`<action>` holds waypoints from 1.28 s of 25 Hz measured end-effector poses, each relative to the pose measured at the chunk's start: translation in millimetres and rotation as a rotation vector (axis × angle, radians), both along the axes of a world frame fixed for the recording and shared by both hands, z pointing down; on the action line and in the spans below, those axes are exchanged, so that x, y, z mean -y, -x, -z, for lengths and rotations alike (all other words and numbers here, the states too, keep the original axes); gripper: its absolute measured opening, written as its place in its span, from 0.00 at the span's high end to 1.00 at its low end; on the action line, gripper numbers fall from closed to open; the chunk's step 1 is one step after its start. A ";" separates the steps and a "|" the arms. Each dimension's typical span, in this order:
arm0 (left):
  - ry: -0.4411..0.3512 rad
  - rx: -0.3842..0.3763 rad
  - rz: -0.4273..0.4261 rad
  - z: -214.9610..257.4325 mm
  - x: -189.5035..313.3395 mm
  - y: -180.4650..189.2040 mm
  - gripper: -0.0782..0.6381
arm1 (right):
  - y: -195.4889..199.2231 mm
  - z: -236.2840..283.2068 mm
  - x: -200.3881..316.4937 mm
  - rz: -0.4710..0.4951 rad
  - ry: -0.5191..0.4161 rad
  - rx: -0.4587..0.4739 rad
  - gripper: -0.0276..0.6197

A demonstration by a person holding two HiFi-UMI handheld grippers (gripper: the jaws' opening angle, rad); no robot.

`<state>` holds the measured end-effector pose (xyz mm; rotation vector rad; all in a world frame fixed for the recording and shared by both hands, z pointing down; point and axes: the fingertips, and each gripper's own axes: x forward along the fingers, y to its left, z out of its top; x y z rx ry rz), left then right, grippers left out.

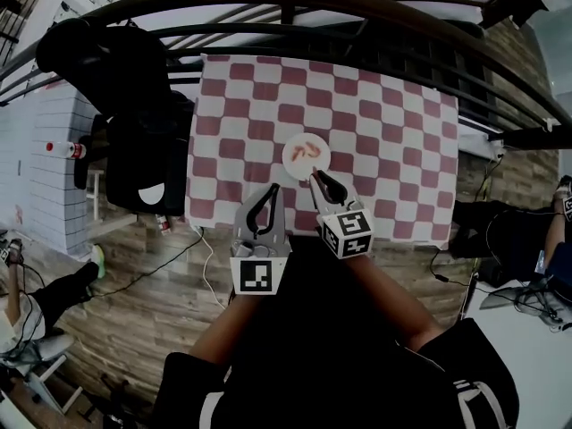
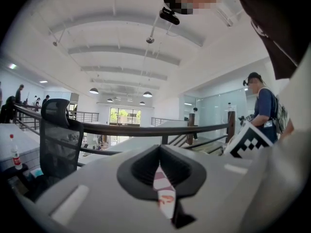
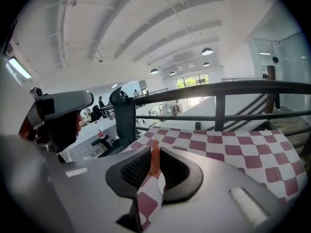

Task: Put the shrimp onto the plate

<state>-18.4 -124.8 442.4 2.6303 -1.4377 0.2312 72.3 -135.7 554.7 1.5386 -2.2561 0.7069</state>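
Note:
A white plate (image 1: 306,154) lies mid-table on the red-and-white checked cloth (image 1: 393,141), with orange shrimp (image 1: 310,149) on it. My right gripper (image 1: 316,182) hovers just at the plate's near edge. In the right gripper view its pads are shut on an orange shrimp (image 3: 154,158), which stands upright between them. My left gripper (image 1: 265,206) sits left of it over the cloth's near edge, shut with nothing held. Through the thin slit in the left gripper view I see a sliver of cloth and a shrimp on the plate (image 2: 166,199).
A black office chair (image 1: 134,123) stands against the table's left side. A curved dark railing (image 1: 357,7) runs behind the table. Cables trail over the wooden floor (image 1: 179,266). A bottle (image 1: 67,148) rests on a white desk at left. A person (image 2: 262,110) stands far right.

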 end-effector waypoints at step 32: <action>0.024 0.050 0.159 -3.6 -1.3 11.1 0.88 | -9.3 -185.1 31.9 0.089 0.309 -0.190 0.87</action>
